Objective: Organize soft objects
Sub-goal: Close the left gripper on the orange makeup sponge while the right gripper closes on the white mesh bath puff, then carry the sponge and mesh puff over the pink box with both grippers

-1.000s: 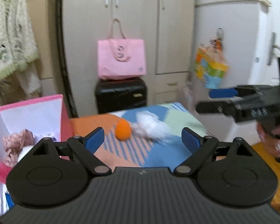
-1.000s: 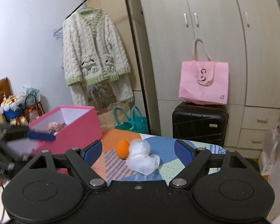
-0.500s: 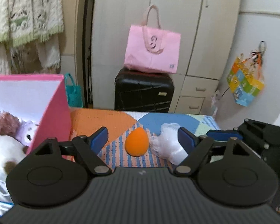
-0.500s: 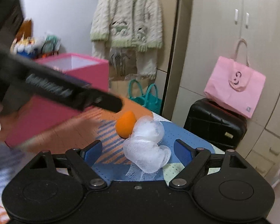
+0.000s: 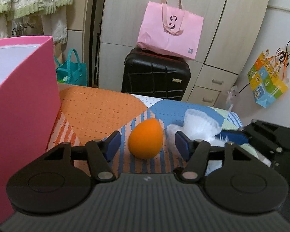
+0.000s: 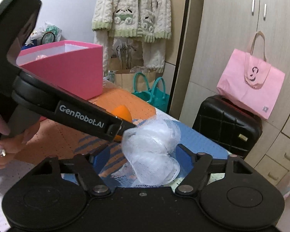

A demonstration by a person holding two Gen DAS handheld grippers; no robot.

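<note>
An orange egg-shaped sponge (image 5: 146, 139) stands on the patchwork cloth (image 5: 98, 112). My left gripper (image 5: 147, 144) straddles it, and the jaws are closing with a small gap left on each side. Just right of it lies a white mesh puff (image 5: 197, 123). In the right wrist view the puff (image 6: 152, 152) sits between the closing jaws of my right gripper (image 6: 142, 156), with the left pad (image 6: 100, 158) still clear of it. A black finger (image 6: 81, 114) of the left gripper crosses that view and hides most of the sponge (image 6: 121, 112).
A tall pink box (image 5: 23, 100) holding soft toys stands at the table's left. Behind the table are a black suitcase (image 5: 154, 75) with a pink bag (image 5: 170, 32) on top, a teal bag (image 5: 73, 71) and a wardrobe. A person's hand (image 6: 2, 141) holds the left gripper.
Both grippers came forward and down toward the table, and their jaws narrowed. The left one now straddles the sponge and the right one straddles the puff.
</note>
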